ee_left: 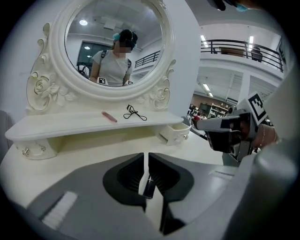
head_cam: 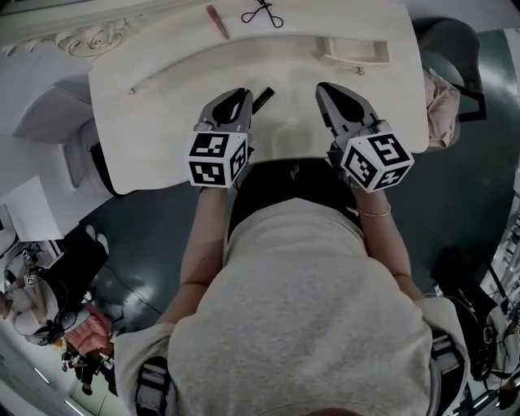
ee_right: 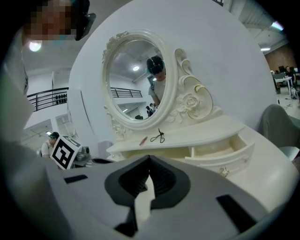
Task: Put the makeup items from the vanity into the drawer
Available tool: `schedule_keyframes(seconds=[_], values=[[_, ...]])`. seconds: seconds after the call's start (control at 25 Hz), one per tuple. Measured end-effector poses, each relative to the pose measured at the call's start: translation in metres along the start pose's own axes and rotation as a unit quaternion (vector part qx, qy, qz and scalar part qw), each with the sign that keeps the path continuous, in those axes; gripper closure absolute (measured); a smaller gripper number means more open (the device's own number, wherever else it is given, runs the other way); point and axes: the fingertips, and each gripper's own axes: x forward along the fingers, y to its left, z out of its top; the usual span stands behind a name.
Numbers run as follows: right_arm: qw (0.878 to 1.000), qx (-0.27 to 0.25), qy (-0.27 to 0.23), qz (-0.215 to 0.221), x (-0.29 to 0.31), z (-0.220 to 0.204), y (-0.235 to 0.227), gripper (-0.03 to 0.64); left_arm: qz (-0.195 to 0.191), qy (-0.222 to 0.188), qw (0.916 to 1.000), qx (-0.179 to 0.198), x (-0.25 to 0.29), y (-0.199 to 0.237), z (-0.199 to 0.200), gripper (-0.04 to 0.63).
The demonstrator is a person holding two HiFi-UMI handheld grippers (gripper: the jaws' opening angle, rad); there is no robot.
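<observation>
1. Makeup nearest the person is a short black tube [head_cam: 262, 99]. It lies on the desk [head_cam: 154, 122] just beside the tip of the left hand-held gripper [head_cam: 245, 93]. That gripper's jaws are pressed together with nothing between the pads. Its own view shows the tube only through the slot behind them, flat on the desk. The tube looks light, rigid and glossy, so it would likely roll or squirt out of a pinch near an end. I would take it across its middle, jaws square to its length.
2. To the right, apart from the tube, the right hand-held gripper [head_cam: 323, 88] hangs over bare desk, its jaws likewise closed and empty.
3. Farther off at the right, the drawer [head_cam: 357, 59] stands pulled open, and no item shows inside it.
4. Farthest, the raised shelf [ee_left: 70, 123] under the mirror [ee_left: 112, 42] holds two items, near each other but not touching.
   - The slim pink stick [head_cam: 217, 22] looks light, stiff and smooth, and prone to rolling, so a mid-length pinch suits it.
   - The black eyelash curler [head_cam: 262, 14] lies just right of the stick. It looks thin, wiry and somewhat springy. I would hold it where its arms cross — a grip on a finger loop would probably let it swing.
</observation>
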Motion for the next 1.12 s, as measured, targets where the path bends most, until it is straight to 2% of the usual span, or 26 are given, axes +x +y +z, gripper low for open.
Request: schedule_keyframes(seconds=[0.08,0.16,0.2,0.36,0.48,0.72,0.84,0.92,1.12], values=[[1.000,0.007,0.003,-0.004,0.000,-0.005,-0.001,0.609,-0.005,0.014,0.9999,0.001,0.003,0.001,-0.010,0.572],[1.000,0.012,0.006,-0.008,-0.001,-0.010,-0.001,0.609,-0.013,0.033,0.9994,-0.002,0.007,0.000,-0.020,0.489],[1.000,0.015,0.008,-0.010,-0.001,-0.012,-0.002,0.609,-0.019,0.042,0.9989,0.000,0.009,-0.001,-0.025,0.469],[0.999,0.024,0.016,-0.022,-0.004,-0.022,-0.007,0.609,-0.038,0.083,0.9954,0.030,0.019,-0.008,-0.049,0.446],[0.999,0.020,0.024,-0.030,-0.006,-0.028,-0.010,0.609,-0.043,0.108,0.9919,0.050,0.026,-0.011,-0.065,0.443],[0.999,0.025,0.035,-0.033,-0.007,-0.038,-0.011,0.609,-0.051,0.129,0.9891,0.050,0.037,-0.011,-0.079,0.443],[0.998,0.026,0.036,-0.039,-0.008,-0.038,-0.014,0.609,-0.053,0.132,0.9878,0.063,0.043,-0.010,-0.080,0.448],[0.998,0.029,0.034,-0.043,-0.008,-0.037,-0.015,0.609,-0.062,0.130,0.9872,0.068,0.045,-0.012,-0.080,0.486],[0.997,0.032,0.028,-0.057,-0.008,-0.035,-0.017,0.609,-0.080,0.127,0.9851,0.084,0.047,-0.014,-0.075,0.491]])
